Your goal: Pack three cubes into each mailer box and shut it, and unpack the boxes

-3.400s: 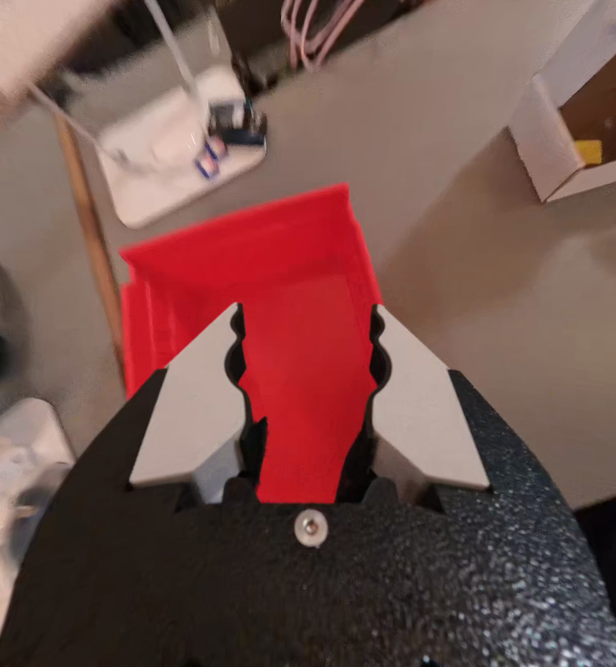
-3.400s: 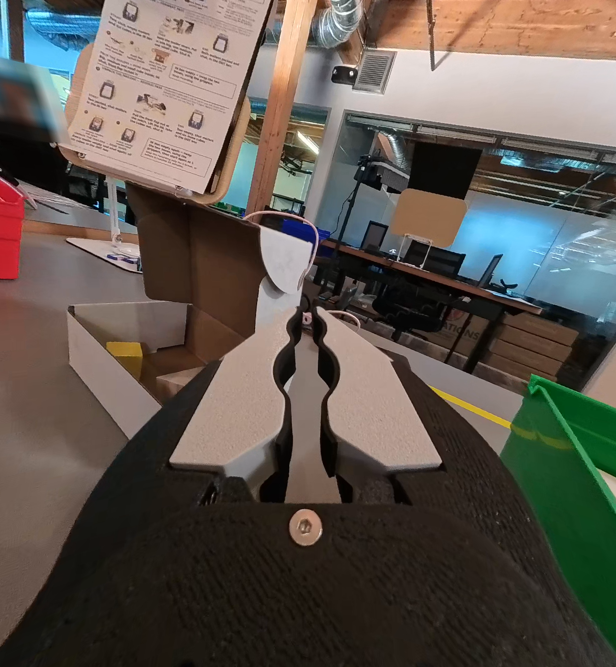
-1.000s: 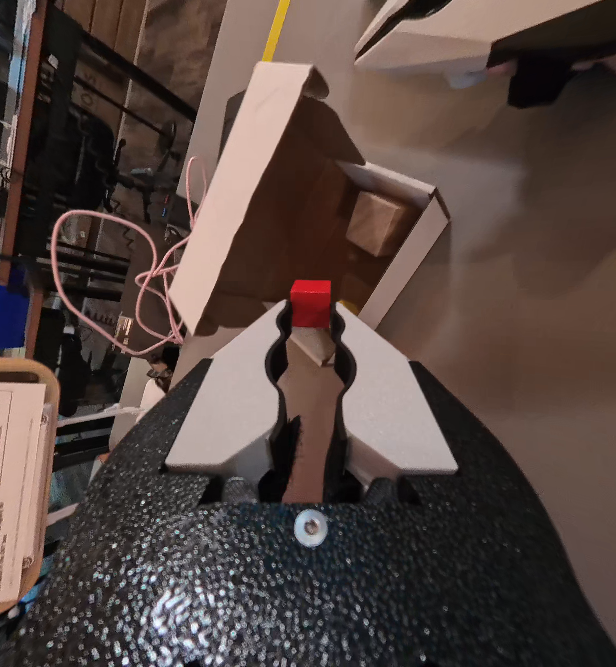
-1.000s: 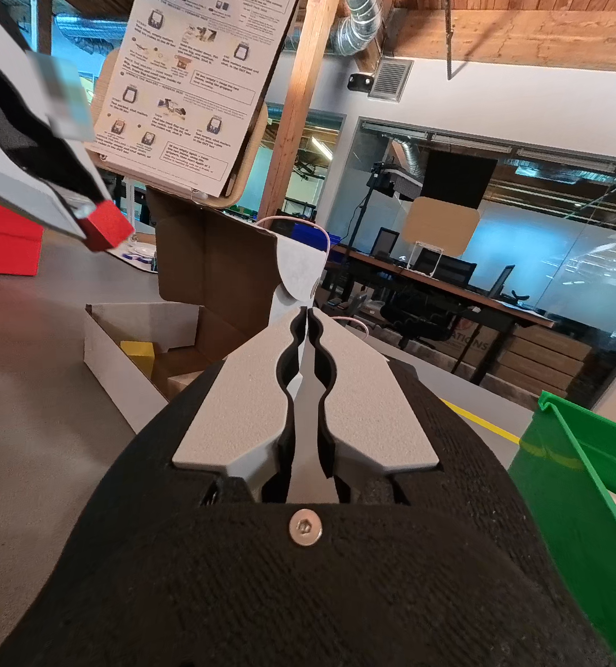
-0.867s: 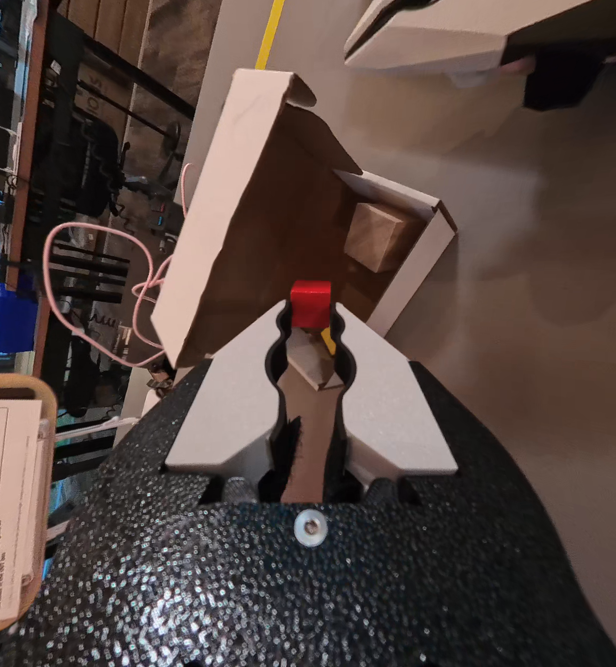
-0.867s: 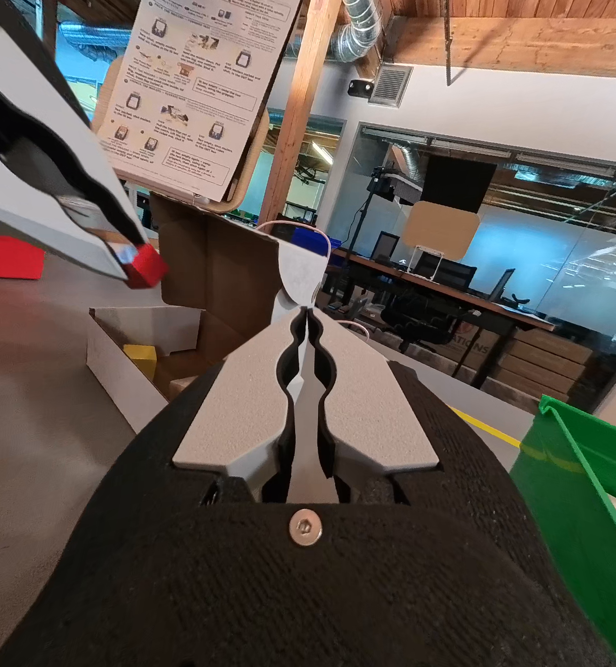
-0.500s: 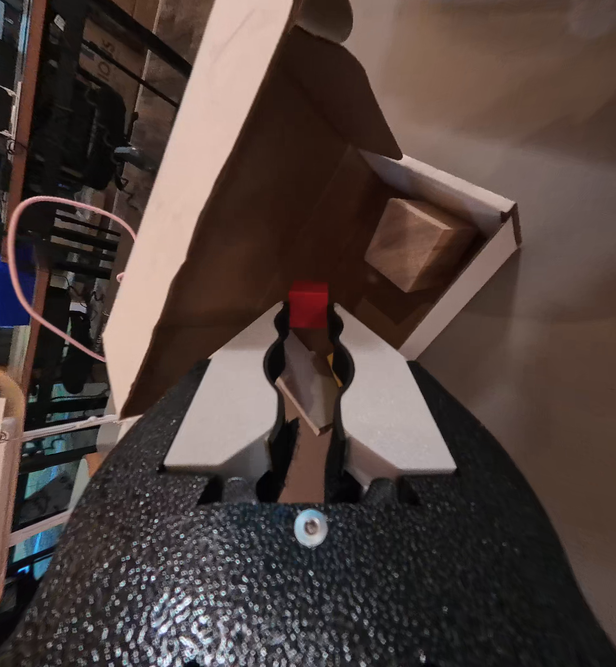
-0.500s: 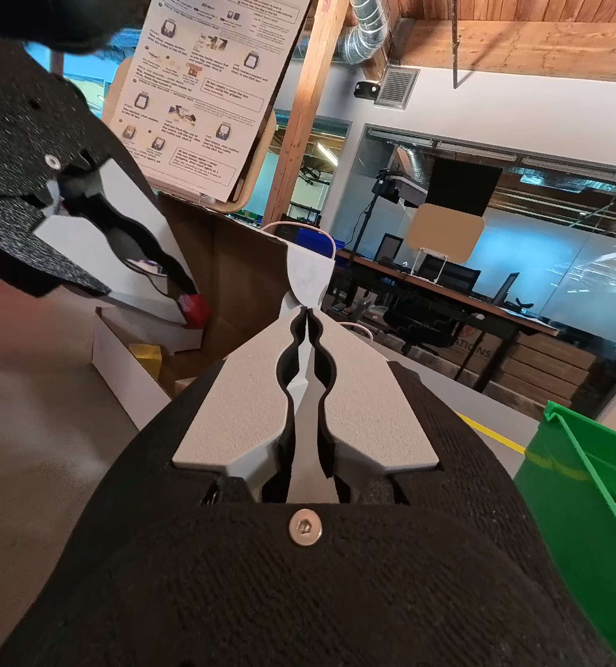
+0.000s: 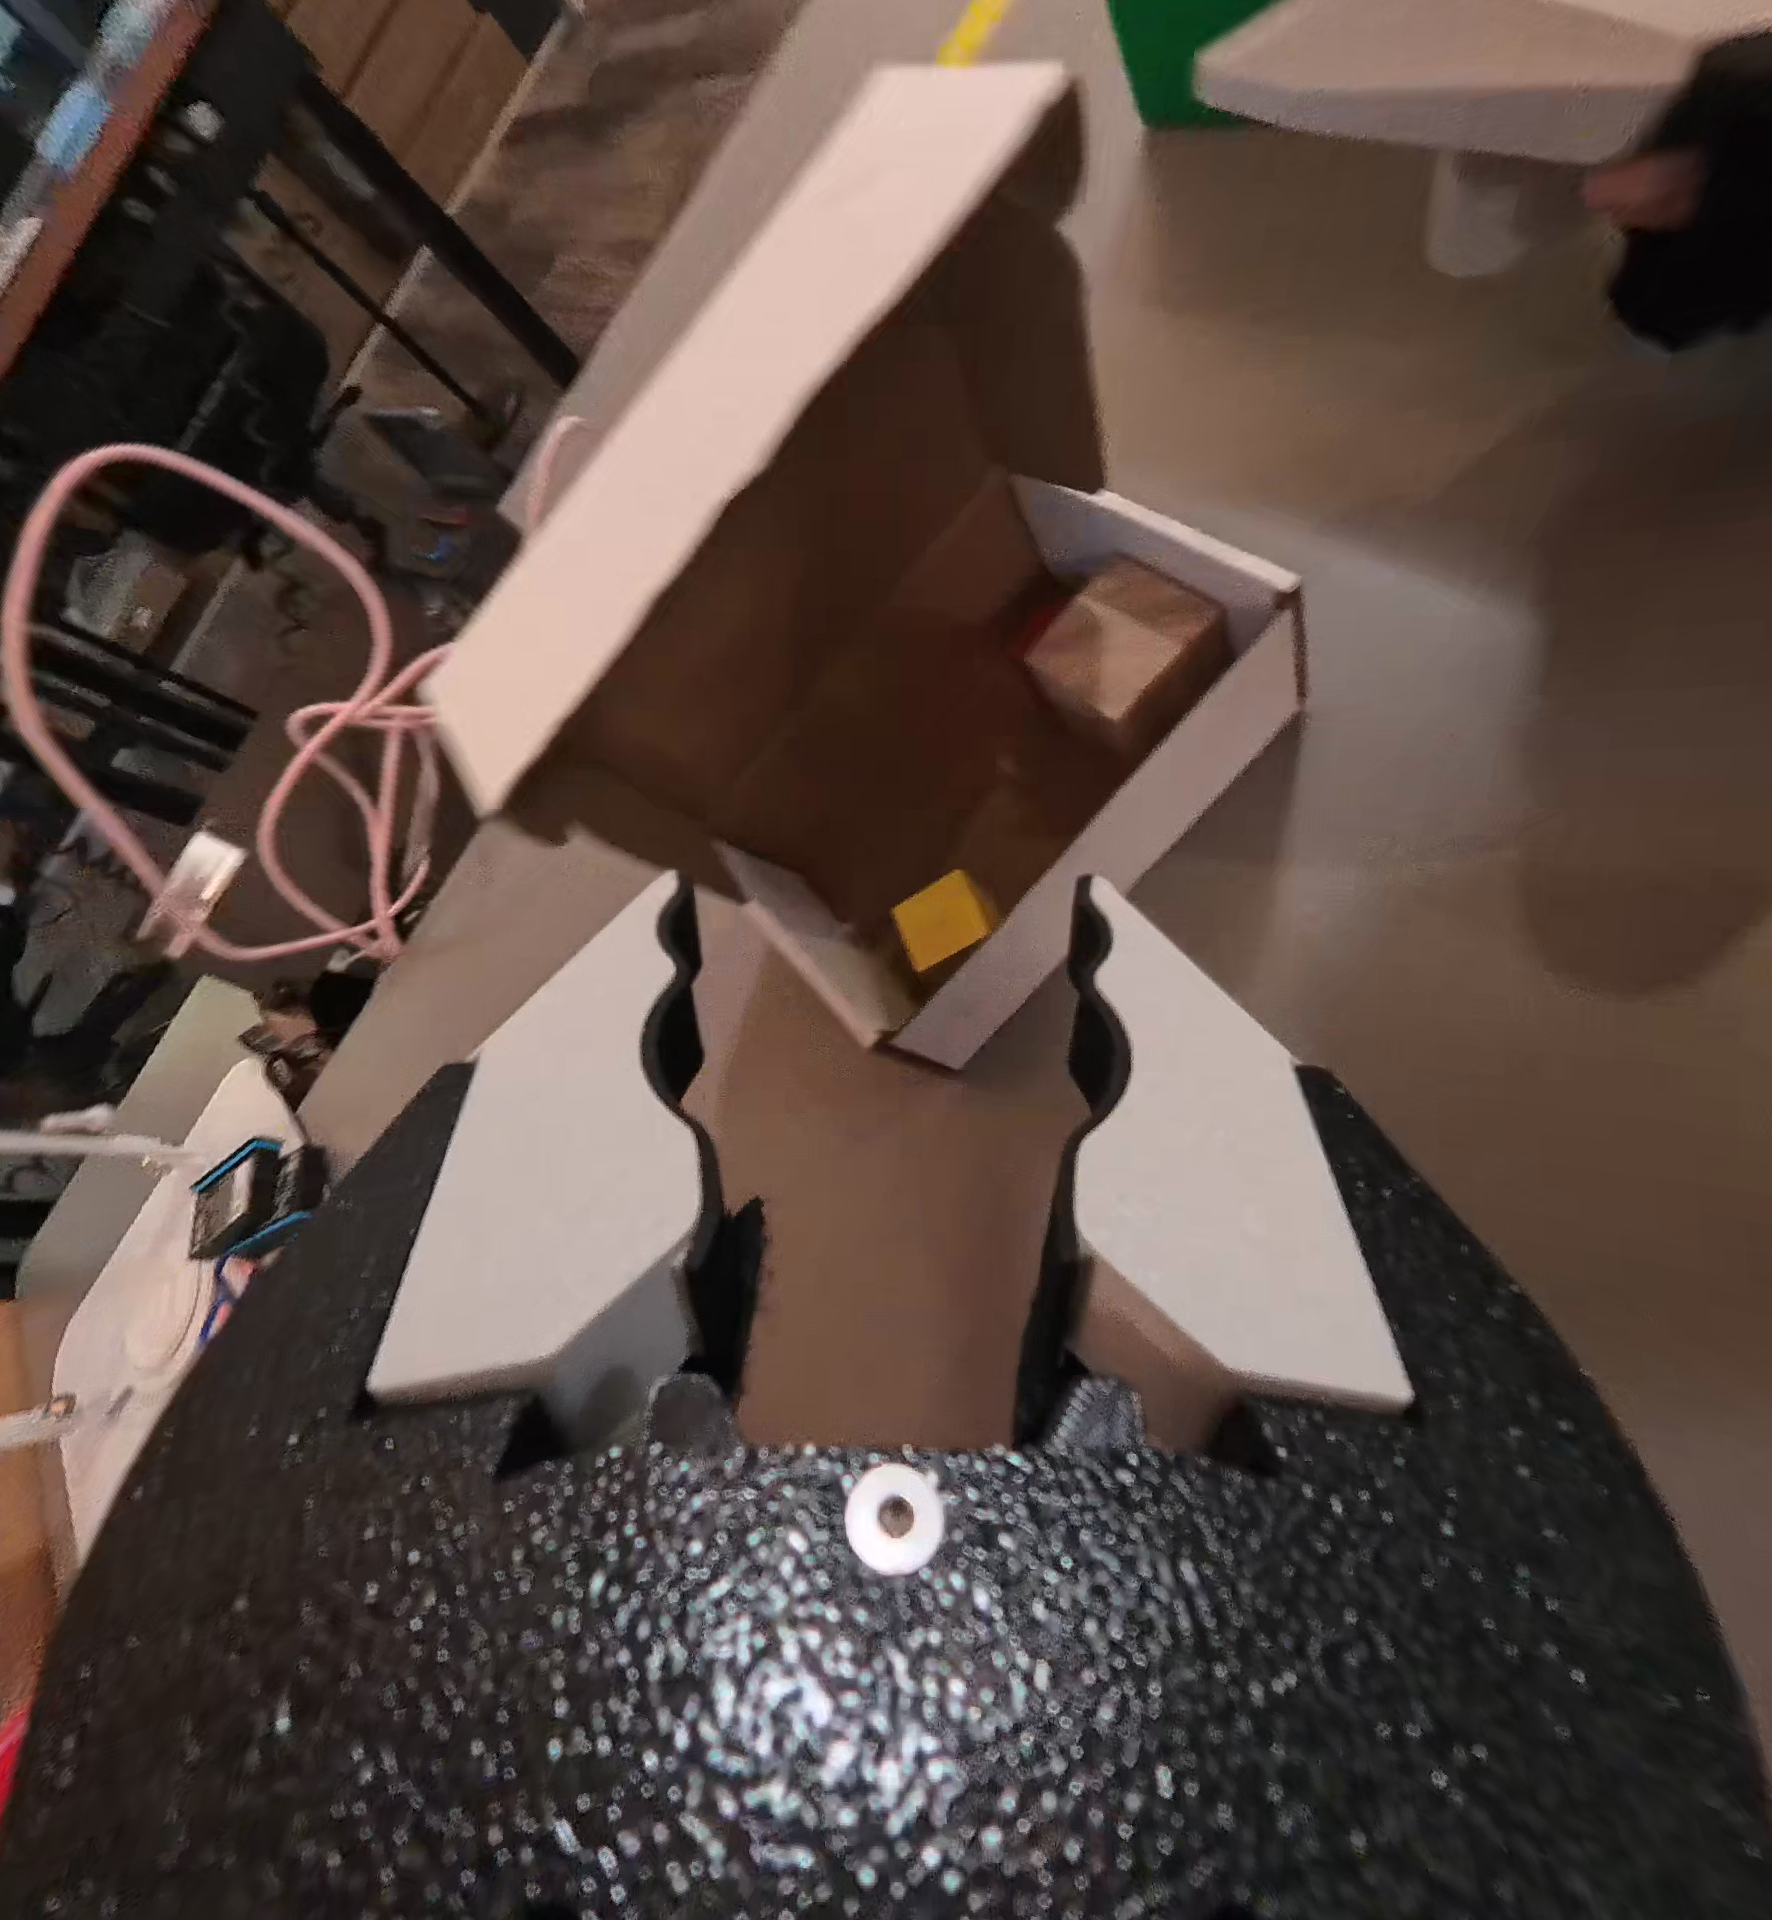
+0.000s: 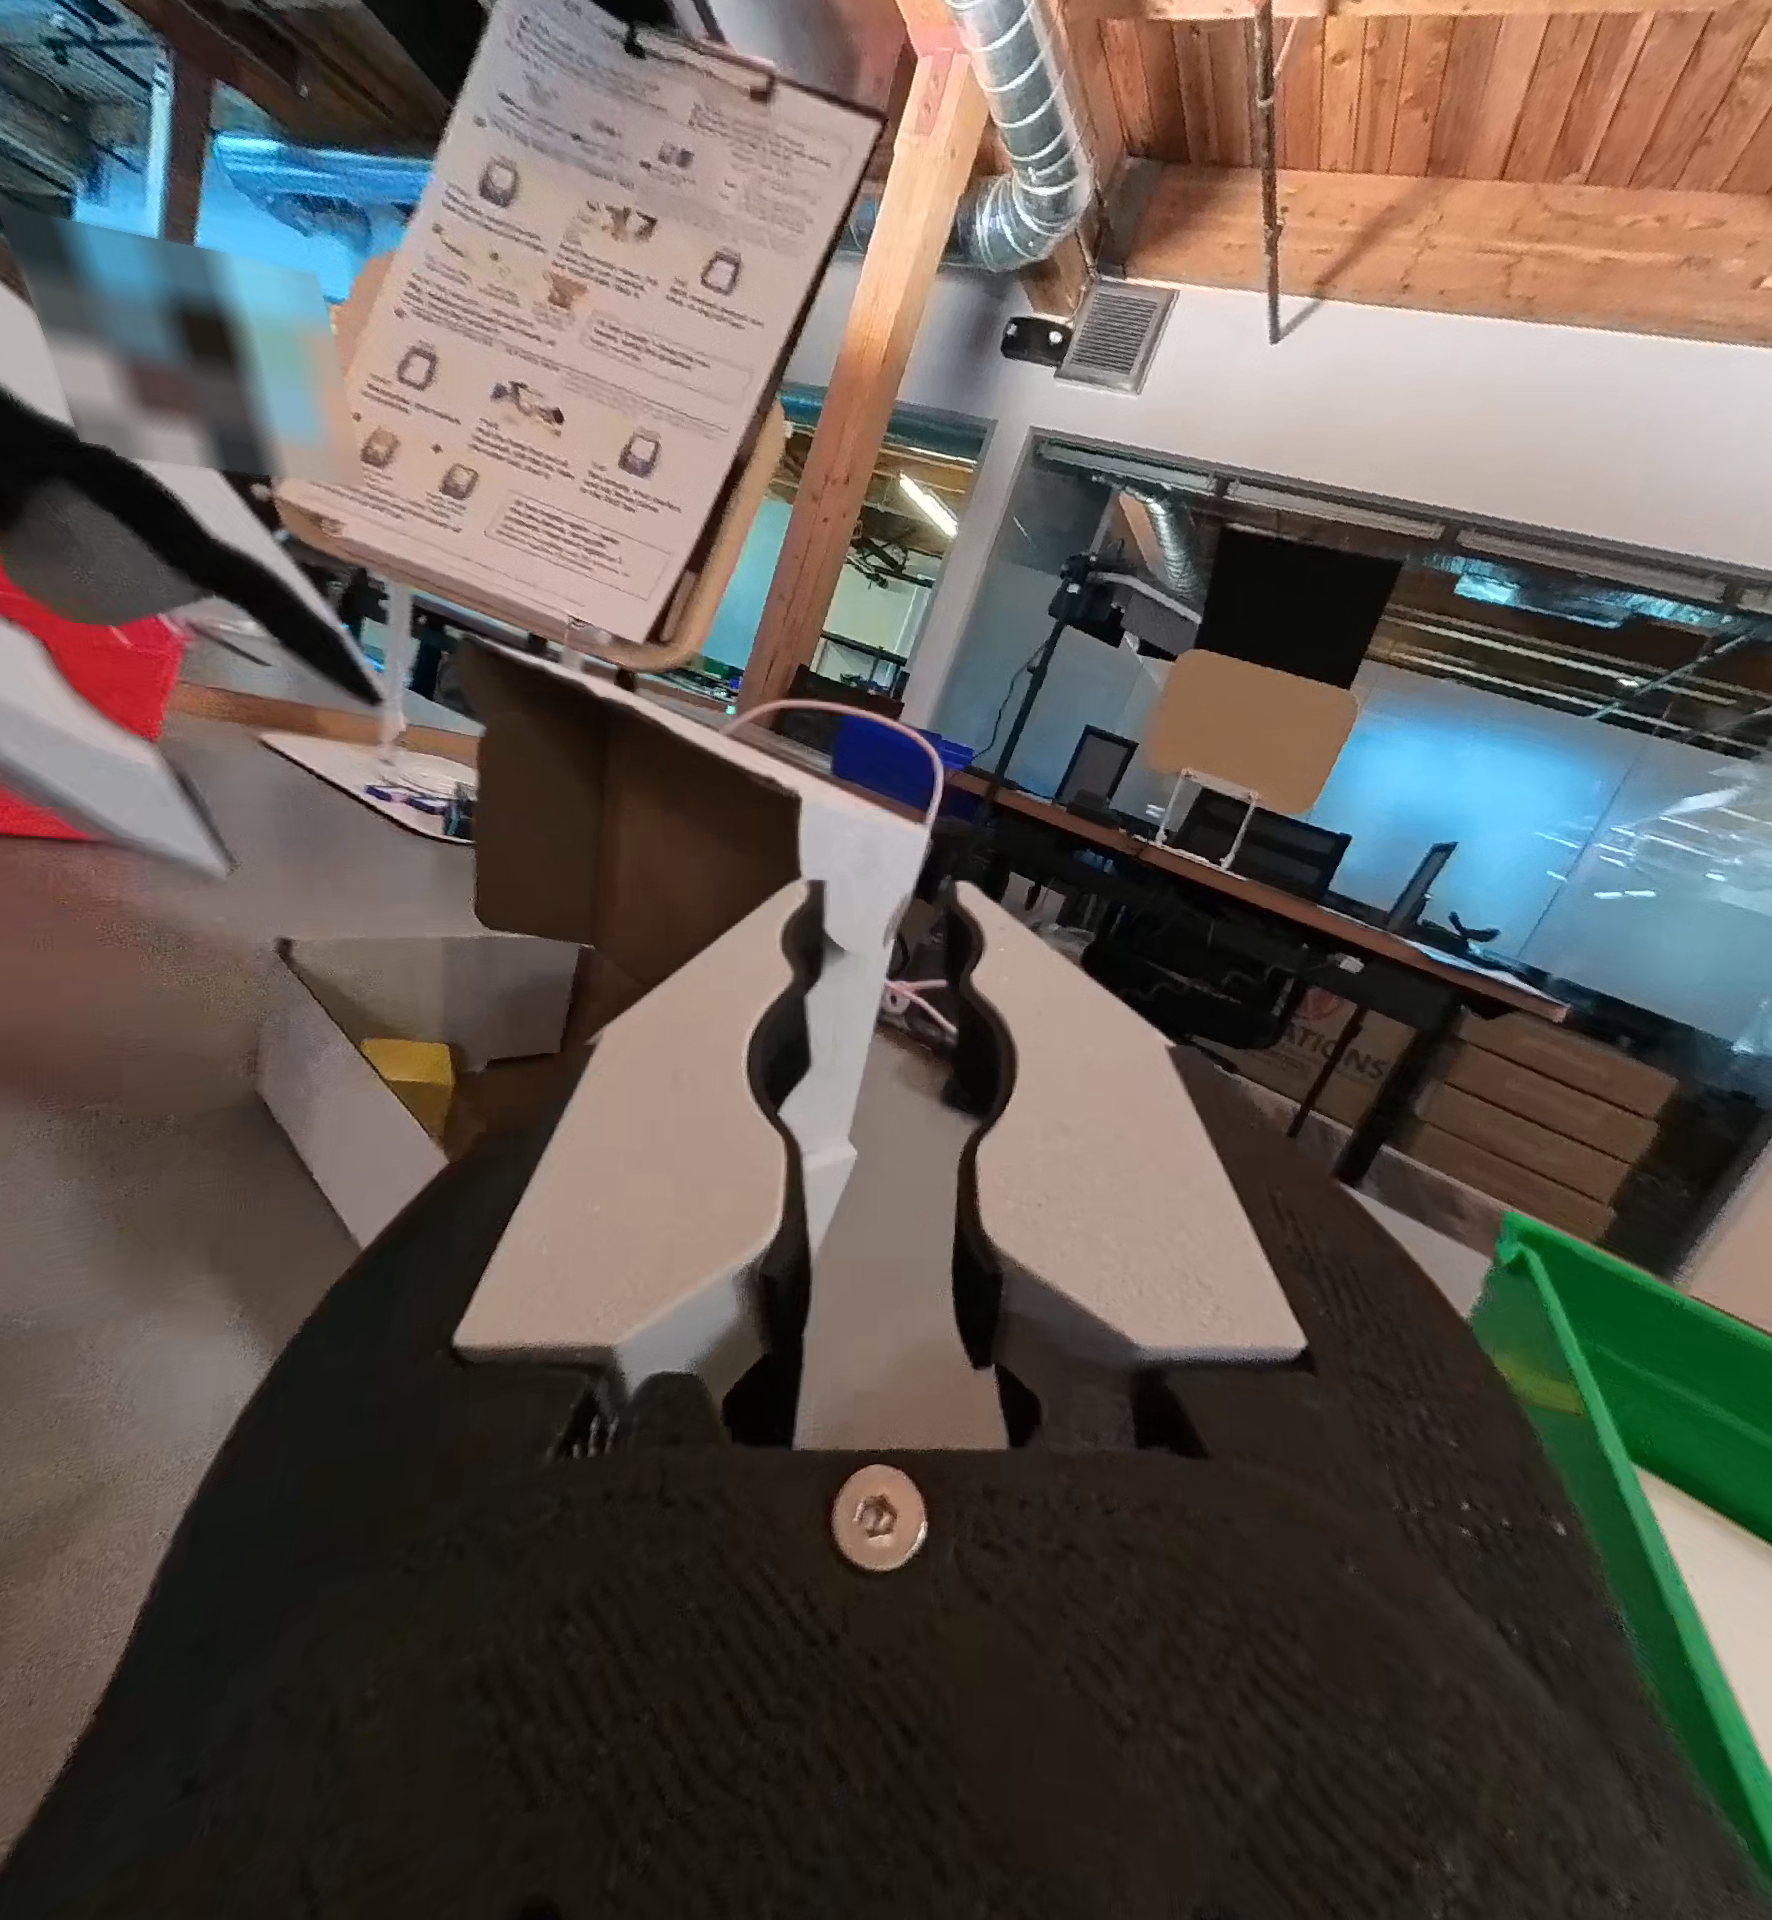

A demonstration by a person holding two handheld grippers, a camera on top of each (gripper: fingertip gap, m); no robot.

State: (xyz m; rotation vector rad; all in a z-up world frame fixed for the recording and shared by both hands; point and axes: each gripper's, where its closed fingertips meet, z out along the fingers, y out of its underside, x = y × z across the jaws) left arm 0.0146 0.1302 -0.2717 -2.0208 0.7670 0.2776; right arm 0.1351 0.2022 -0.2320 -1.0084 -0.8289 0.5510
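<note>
The white mailer box (image 9: 1152, 831) stands open on the grey table with its lid (image 9: 757, 416) raised. Inside lie a wooden cube (image 9: 1121, 644), a yellow cube (image 9: 939, 920) and a red cube (image 9: 1036, 623), mostly hidden behind the wooden one. My left gripper (image 9: 882, 894) is open and empty, just short of the box's near corner. It also shows in the right wrist view (image 10: 290, 779). My right gripper (image 10: 882, 894) is partly open, with the lid's white flap (image 10: 851, 862) between its jaws. The box wall (image 10: 331, 1081) and yellow cube (image 10: 409, 1070) show to its left.
A green bin (image 10: 1640, 1455) stands to the right of my right gripper. A red bin (image 10: 103, 675) sits at the far left. A clipboard with an instruction sheet (image 10: 591, 364) stands behind the box. A pink cable (image 9: 342, 623) hangs off the table's far edge.
My left gripper opened, let the red cube go into the box and drew back. My right gripper's jaws have parted around the lid flap they were shut on.
</note>
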